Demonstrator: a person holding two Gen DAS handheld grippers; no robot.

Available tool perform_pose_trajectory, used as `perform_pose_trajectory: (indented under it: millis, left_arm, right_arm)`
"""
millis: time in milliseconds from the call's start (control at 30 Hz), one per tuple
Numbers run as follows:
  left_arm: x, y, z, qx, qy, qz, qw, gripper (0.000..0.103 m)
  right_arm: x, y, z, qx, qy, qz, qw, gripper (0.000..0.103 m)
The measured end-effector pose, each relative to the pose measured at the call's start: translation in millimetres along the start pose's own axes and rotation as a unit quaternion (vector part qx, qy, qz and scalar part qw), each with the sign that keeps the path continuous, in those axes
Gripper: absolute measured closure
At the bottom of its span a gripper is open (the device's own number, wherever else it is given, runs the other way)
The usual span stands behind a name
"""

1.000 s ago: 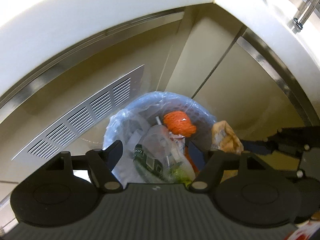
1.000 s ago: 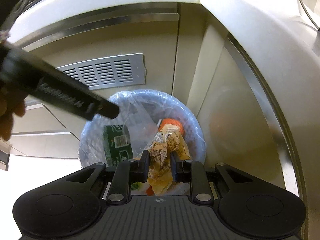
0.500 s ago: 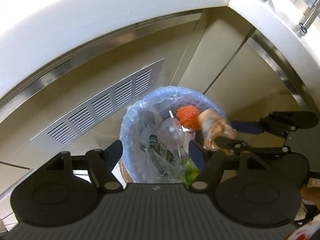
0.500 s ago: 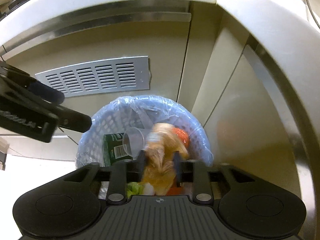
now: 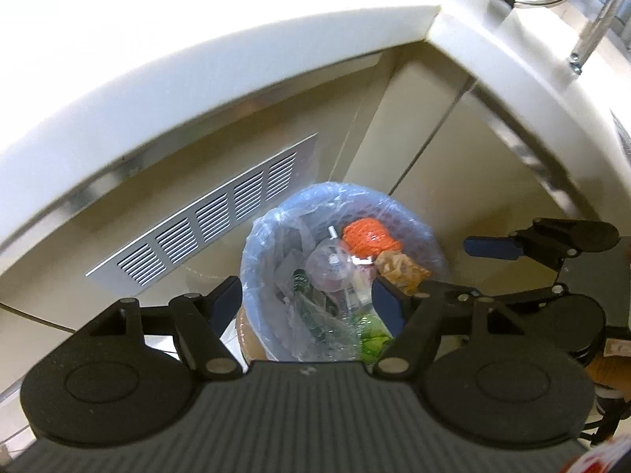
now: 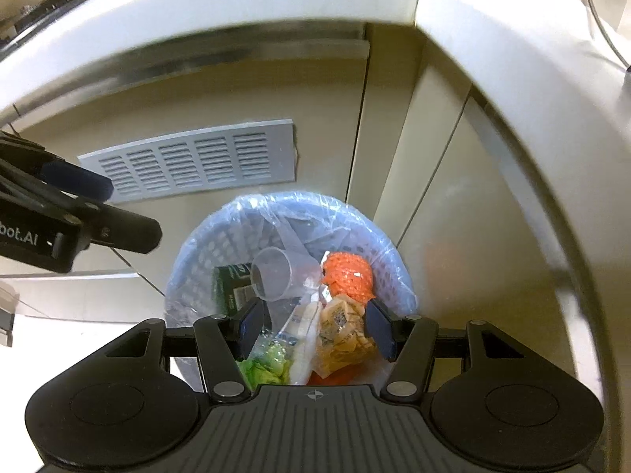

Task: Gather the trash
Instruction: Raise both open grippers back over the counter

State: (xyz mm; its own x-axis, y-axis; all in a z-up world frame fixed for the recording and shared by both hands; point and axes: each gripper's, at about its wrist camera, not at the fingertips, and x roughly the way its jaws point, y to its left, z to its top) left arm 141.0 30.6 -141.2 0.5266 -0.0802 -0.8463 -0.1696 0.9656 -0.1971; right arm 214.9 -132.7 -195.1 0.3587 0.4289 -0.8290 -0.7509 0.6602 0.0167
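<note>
One yellow wrapper lies in the bin beneath the right tool, its empty jaws opening.

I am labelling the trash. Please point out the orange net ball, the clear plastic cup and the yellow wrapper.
orange net ball (image 6: pixel 349 276), right wrist view, its middle
clear plastic cup (image 6: pixel 274 276), right wrist view, its side wall
yellow wrapper (image 6: pixel 343 335), right wrist view, its crumpled middle

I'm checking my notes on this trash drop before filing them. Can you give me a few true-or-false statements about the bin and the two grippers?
1. The trash bin is lined with a clear plastic bag. True.
2. The right gripper is clamped on the yellow wrapper. False: its fingers are opening, and the wrapper lies in the bin.
3. An orange mesh ball lies in the bin. True.
4. The left gripper holds a clear plastic cup. False: it is open and empty; the cup is in the bin.
</note>
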Motion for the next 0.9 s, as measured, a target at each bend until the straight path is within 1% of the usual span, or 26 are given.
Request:
perform_pose_trajectory:
  millis: [133,300,467,667,767,900]
  left_arm:
    - [-19.4,-7.1,2.2,0.013,-0.019,-0.007,0.9997,0.033]
    - [-45.8,-10.7,9.1,0.012,-0.051,-0.009,0.9986,0.033]
    - [-71.2,-15.4,18.4,0.023,-0.082,-0.008,0.9963,0.033]
    - [-96.3,-25.9,33.2,0.025,-0.123,-0.003,0.9921,0.033]
    - [-107.6,-27.8,45.6,0.02,-0.143,0.003,0.9895,0.033]
    - [-117.8,-25.8,65.4,0.008,-0.169,0.017,0.9854,0.032]
  right_arm:
    - [-23.9,6.1,7.3,-0.005,-0.022,-0.003,1.0,0.045]
    - [-58.3,11.9,20.4,-0.018,-0.059,-0.008,0.998,0.045]
    - [-92.9,9.2,36.4,-0.021,-0.099,-0.011,0.995,0.045]
    - [-132.4,2.7,53.2,-0.037,-0.163,-0.029,0.986,0.045]
    - [-143.3,-7.2,62.3,-0.028,-0.191,-0.032,0.981,0.045]
    - [-154.0,-26.9,80.4,-0.005,-0.22,-0.025,0.975,0.045]
